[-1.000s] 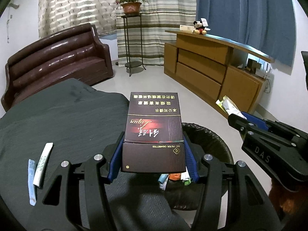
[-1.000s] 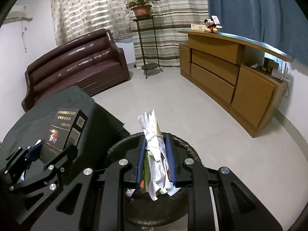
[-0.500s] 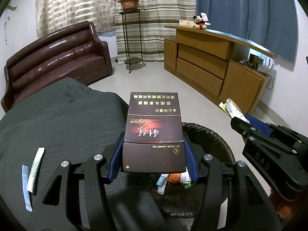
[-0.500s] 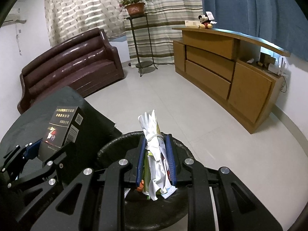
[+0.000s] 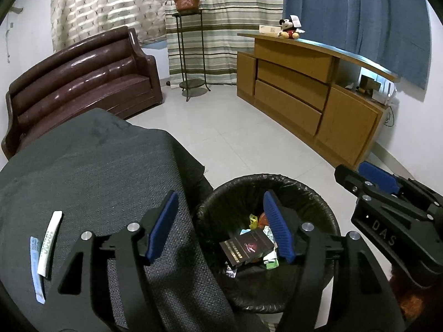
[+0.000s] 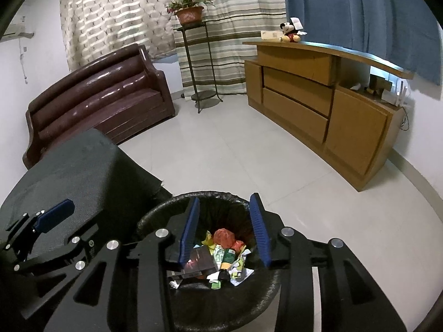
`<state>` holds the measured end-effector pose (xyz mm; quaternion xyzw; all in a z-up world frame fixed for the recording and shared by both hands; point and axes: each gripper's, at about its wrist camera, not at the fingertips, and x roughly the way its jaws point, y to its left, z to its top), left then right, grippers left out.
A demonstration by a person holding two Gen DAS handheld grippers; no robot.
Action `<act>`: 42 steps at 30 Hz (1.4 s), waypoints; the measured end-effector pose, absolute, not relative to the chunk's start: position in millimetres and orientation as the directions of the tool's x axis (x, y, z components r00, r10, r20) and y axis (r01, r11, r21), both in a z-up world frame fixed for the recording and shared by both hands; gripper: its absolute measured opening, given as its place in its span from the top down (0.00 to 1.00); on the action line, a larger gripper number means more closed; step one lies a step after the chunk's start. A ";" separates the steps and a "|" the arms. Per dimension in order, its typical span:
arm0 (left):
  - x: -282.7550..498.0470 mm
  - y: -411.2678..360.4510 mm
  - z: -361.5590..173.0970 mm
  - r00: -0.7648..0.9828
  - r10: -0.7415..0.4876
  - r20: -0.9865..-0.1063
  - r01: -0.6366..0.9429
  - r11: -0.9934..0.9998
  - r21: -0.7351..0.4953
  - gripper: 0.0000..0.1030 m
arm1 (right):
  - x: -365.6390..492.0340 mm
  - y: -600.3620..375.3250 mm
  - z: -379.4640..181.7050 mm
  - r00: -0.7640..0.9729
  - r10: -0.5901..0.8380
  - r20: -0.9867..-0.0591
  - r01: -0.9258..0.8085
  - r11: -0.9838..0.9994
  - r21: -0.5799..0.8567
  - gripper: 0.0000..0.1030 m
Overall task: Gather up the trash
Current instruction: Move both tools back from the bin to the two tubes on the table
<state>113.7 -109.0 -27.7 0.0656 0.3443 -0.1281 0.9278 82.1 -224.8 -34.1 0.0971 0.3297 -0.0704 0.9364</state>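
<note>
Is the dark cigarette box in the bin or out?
In. The cigarette box lies inside the black bin on the other trash.

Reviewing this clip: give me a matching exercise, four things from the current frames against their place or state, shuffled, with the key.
Things:
1. dark cigarette box
2. white sachet
3. left gripper
4. plush toy

Places or states:
A. on the wooden counter
B. lying in the trash bin
C. open, nothing between the jaws
D. on the dark tablecloth

Pairs: 1-B, 2-D, 3-C, 4-A

A brown leather sofa (image 5: 83,83) stands by patterned curtains (image 5: 110,5); a potted plant (image 5: 187,0) tops a metal stand (image 5: 191,55), and a plush mouse (image 5: 289,29) sits on the wooden cabinet (image 5: 304,91).
</note>
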 end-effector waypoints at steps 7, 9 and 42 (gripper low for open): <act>113.5 -108.2 -27.7 0.730 -0.191 -0.656 0.281 0.959 0.033 0.38 | 82.7 -226.3 -33.2 0.773 -0.082 -0.629 0.202 0.972 0.122 0.56; 113.9 -107.5 -27.0 0.729 -0.190 -0.658 0.279 0.960 0.032 0.38 | 82.5 -226.7 -32.8 0.773 -0.085 -0.628 0.204 0.972 0.119 0.53; 57.2 59.4 2.7 0.765 0.032 -0.643 0.003 0.999 0.054 0.32 | 78.9 -116.7 -26.6 0.759 0.090 -0.645 -0.033 0.994 0.100 0.47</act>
